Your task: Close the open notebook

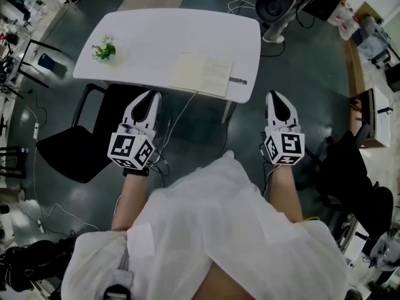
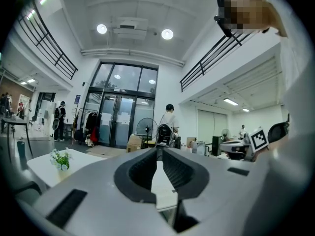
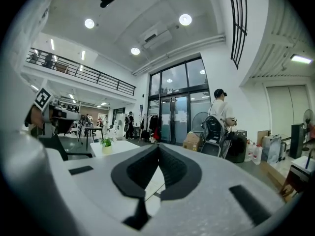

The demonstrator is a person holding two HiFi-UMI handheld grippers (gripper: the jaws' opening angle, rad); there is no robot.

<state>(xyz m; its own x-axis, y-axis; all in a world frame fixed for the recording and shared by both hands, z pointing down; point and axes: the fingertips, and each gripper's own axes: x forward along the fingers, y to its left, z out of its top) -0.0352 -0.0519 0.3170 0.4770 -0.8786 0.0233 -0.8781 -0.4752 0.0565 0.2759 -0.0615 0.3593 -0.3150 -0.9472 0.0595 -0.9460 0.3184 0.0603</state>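
Note:
The open notebook [image 1: 201,74] lies flat, pale pages up, at the near edge of the white table [image 1: 156,36]. Right of it rests a small dark strip [image 1: 238,80]. My left gripper [image 1: 150,95] hovers over the floor just short of the table's near edge, left of the notebook, shut and empty. My right gripper [image 1: 275,95] hangs to the right of the table's corner, also shut with nothing in it. In the left gripper view the gripper [image 2: 158,150] has its tips together; in the right gripper view the gripper [image 3: 158,146] looks the same.
A small potted plant [image 1: 104,50] stands on the table's left part. A black chair [image 1: 75,149] sits at the near left, another dark chair [image 1: 356,167] at the right. A fan [image 1: 275,5] and cables lie beyond. A person with a backpack [image 3: 219,117] stands far off.

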